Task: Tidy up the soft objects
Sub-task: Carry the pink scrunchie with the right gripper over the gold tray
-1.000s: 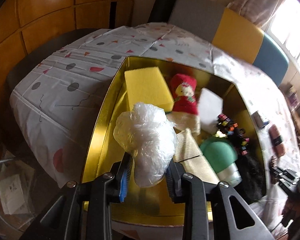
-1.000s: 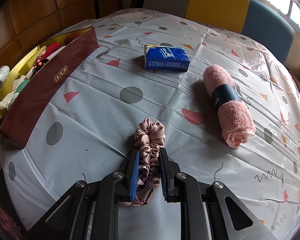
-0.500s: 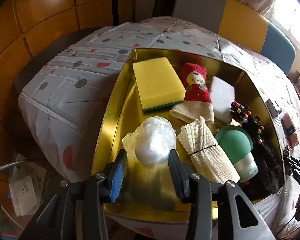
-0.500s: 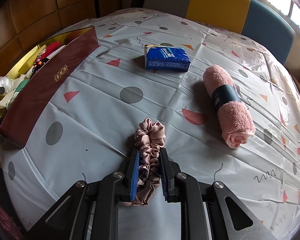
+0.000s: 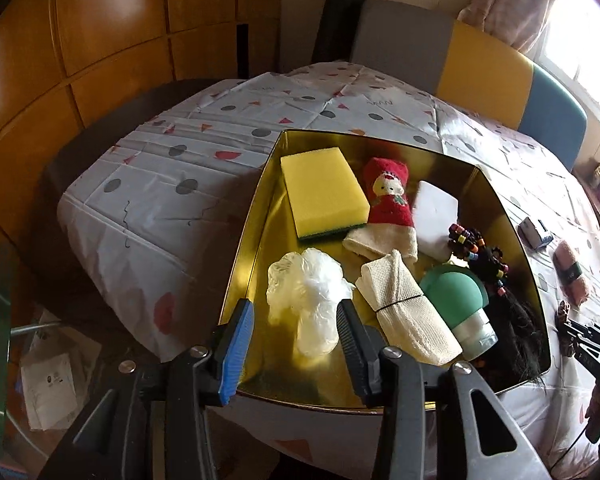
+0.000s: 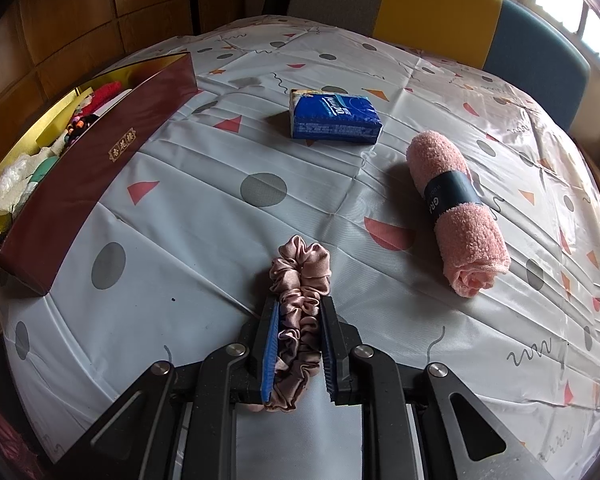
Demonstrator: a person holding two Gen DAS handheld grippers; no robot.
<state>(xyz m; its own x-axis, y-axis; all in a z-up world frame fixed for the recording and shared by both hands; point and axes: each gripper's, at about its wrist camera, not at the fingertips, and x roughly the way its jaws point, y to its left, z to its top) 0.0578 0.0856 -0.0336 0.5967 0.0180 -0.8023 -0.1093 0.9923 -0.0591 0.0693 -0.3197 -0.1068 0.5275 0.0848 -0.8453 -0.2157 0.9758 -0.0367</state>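
Left wrist view: the left claw stands with its fingers wide apart, clamping nothing. One second earlier it was clamped on the crumpled plastic bag; the bag now lies loose on the floor of the gold box, just ahead of and between the fingertips, beside the mesh cloth roll to their right. That item appears delivered, so the left claw seems free to pull back. It is held low at the near rim of the box, pointing forward over the contents.

Right wrist view: the right claw remains clamped on the pink scrunchie, unchanged across the second, low over the bench. Ahead to its right lies the pink towel roll; straight ahead, the blue tissue pack. These probably remain to be boxed.
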